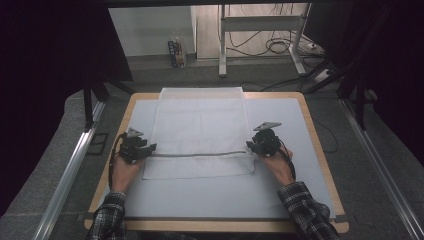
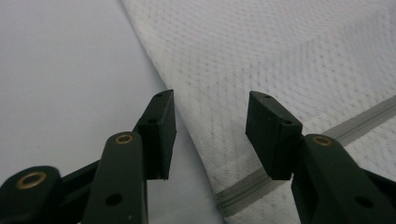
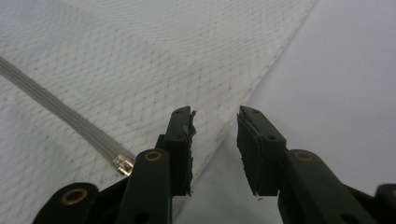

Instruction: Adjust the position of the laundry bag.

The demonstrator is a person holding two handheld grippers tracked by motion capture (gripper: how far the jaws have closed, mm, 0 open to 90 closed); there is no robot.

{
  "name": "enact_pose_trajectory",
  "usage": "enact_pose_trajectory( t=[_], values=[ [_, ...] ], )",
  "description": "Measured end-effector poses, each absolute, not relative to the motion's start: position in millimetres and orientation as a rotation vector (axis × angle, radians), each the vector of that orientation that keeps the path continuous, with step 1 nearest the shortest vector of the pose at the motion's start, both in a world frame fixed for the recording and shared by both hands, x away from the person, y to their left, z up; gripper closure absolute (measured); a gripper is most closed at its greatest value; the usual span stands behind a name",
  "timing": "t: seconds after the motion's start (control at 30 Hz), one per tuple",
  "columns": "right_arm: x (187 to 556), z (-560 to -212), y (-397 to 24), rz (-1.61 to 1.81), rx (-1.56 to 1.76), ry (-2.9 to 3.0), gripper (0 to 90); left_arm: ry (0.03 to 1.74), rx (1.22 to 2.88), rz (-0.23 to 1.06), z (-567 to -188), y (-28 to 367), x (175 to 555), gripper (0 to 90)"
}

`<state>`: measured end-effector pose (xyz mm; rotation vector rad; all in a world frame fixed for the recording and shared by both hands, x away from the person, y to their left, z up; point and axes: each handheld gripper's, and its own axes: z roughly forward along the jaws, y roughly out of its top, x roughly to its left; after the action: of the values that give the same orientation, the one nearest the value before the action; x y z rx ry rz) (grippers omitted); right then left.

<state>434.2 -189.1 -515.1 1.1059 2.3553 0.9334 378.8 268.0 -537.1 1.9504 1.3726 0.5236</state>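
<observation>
Mesh bag (image 1: 200, 125), white, zippered, lies flat mid-worktop (image 1: 280, 195). Likely light, limp and thin; it should sag and slide on the smooth mat. Your left gripper (image 2: 211, 135) and right gripper (image 3: 215, 149) straddle its side edges, jaws apart, nothing clamped. Pinch the stitched edge hems near the zip (image 1: 200, 154), not the open mesh.
</observation>
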Motion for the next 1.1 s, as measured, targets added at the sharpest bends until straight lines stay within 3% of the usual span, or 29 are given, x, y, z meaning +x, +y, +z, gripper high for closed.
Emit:
enact_pose_trajectory(
  t=[0.17, 0.27, 0.3, 0.37, 0.5, 0.87, 1.1],
  values=[
    [438, -522, -185, 0.893, 1.087, 2.381, 62.6, 1.395, 1.958, 0.531, -541, 268, 381, 53.1],
    [440, -521, -187, 0.902, 1.117, 2.394, 64.2, 1.403, 1.992, 0.527, -545, 265, 383, 60.8],
    [441, -521, -186, 0.904, 1.115, 2.407, 72.5, 1.416, 1.976, 0.494, -545, 263, 384, 65.6],
    [441, -520, -186, 0.895, 1.116, 2.408, 74.8, 1.413, 1.985, 0.495, -544, 262, 385, 68.3],
    [440, -519, -181, 0.879, 1.075, 2.451, 87.8, 1.43, 1.994, 0.504, -542, 258, 387, 87.0],
    [436, -515, -185, 0.861, 1.057, 2.469, 88.2, 1.412, 1.964, 0.413, -538, 262, 385, 88.4],
    [427, -508, -194, 0.876, 1.028, 2.457, 88.2, 1.368, 2.015, 0.44, -534, 250, 379, 88.3]
  ],
)
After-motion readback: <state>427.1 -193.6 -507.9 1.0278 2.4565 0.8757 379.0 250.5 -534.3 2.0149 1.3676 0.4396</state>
